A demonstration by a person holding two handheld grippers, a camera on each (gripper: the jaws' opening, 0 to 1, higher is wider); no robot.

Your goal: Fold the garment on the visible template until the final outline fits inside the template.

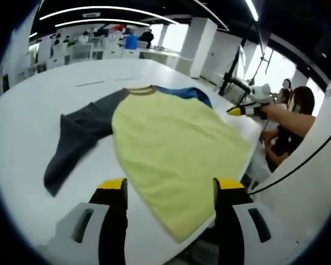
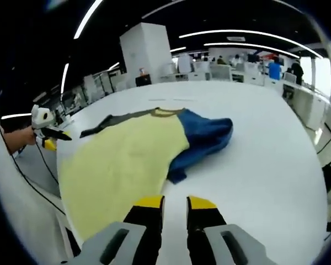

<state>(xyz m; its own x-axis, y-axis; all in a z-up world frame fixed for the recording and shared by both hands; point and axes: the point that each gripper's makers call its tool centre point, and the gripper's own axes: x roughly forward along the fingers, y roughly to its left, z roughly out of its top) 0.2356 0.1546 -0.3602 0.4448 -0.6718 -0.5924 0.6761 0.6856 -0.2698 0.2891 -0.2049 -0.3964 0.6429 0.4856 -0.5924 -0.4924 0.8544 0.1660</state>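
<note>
Folding looks barely begun: the garment (image 1: 171, 149) lies spread on the white bench (image 1: 33, 138), yellow body flat, grey sleeve (image 1: 77, 141) out to one side, blue sleeve (image 2: 201, 138) bunched on the other; I cannot make out a template. My left gripper (image 1: 170, 190) is wide open and empty, over the hem at the near bench edge. My right gripper (image 2: 175, 207) is nearly closed, empty, just short of the hem.
</note>
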